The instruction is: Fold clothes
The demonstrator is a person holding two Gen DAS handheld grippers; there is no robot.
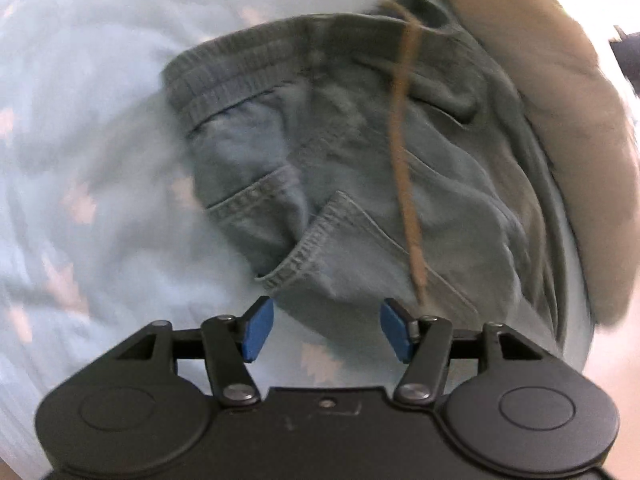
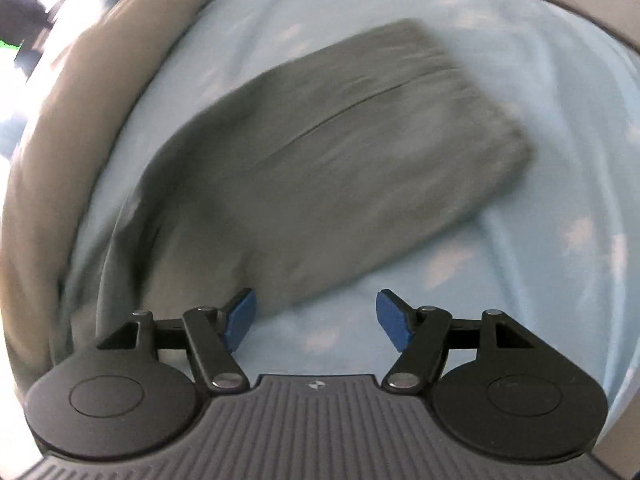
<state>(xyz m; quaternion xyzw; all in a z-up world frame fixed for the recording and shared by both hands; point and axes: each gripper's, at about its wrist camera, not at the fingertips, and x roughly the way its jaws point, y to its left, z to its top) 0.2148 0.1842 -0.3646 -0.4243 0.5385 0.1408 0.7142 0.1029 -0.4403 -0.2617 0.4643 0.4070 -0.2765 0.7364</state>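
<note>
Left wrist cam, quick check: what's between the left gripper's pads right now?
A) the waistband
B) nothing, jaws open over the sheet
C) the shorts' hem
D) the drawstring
B: the left gripper stands open, its blue pads apart with only the light blue sheet showing between them; the grey shorts and their tan drawstring lie just beyond the tips, not clamped.

Blurred grey garment (image 2: pixel 320 152), seemingly folded, on blue sheet (image 2: pixel 540 240).

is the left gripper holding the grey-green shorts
No, the left gripper is open, its blue jaws apart just short of the hem of the shorts, with nothing pinched between them.
</note>
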